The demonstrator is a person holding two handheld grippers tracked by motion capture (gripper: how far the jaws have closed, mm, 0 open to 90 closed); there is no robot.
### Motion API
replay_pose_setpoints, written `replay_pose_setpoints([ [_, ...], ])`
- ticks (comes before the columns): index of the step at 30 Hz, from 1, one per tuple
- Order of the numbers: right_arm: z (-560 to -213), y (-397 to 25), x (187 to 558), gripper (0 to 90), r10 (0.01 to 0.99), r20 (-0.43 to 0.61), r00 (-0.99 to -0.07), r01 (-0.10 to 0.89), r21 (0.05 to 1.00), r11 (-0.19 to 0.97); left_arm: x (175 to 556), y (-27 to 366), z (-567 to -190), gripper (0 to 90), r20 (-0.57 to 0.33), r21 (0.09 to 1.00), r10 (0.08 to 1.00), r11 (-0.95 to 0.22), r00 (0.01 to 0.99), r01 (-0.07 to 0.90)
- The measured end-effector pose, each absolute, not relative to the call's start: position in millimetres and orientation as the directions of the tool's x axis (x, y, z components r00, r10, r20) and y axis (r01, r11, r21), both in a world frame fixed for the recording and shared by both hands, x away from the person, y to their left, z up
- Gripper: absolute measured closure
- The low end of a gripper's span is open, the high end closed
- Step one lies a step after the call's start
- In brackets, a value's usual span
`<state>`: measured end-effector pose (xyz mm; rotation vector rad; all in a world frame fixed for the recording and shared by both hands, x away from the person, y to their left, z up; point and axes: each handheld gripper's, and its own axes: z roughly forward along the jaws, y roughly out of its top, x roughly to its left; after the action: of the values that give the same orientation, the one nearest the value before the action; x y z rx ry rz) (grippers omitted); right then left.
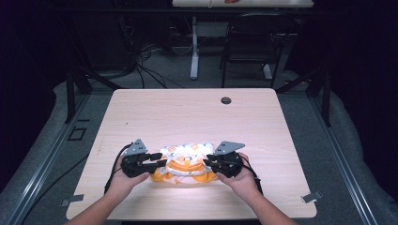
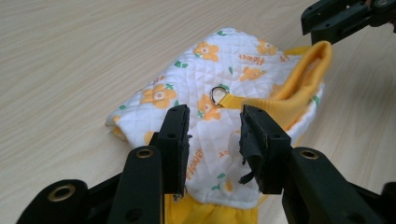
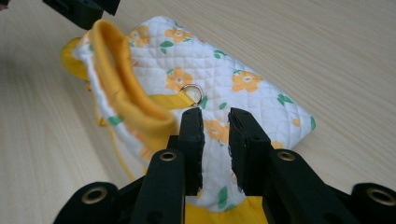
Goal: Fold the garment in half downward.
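A small quilted white garment [image 1: 187, 151] with orange flowers and orange trim lies near the table's front edge, between my two grippers. In the left gripper view the garment [image 2: 224, 70] has a metal ring [image 2: 217, 95] on an orange strap, and its ribbed orange collar [image 2: 303, 79] stands up. My left gripper [image 1: 158, 164] [image 2: 214, 135] is open, jaws astride the garment's near edge. My right gripper [image 1: 207, 163] [image 3: 215, 137] is open with a narrower gap over the opposite edge of the garment [image 3: 219, 79], beside the collar [image 3: 121, 88] and the ring [image 3: 192, 93].
The light wooden table [image 1: 187, 112] has a round cable hole [image 1: 226, 100] at the back. Behind the table stand a black chair [image 1: 256, 42] and a white desk leg [image 1: 194, 51]. Cables trail off the table's left side [image 1: 112, 168].
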<state>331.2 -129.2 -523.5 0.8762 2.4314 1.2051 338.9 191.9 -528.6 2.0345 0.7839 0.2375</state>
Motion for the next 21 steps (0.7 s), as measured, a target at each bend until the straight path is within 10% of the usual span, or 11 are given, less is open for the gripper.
replay_pose_setpoints([
  [21,-555,-119,316,69.5,0.565,0.075,-0.822,0.429,0.734,0.526,328,189,-564,48.6,-0.151,0.763,0.592,-0.440,0.792,0.474],
])
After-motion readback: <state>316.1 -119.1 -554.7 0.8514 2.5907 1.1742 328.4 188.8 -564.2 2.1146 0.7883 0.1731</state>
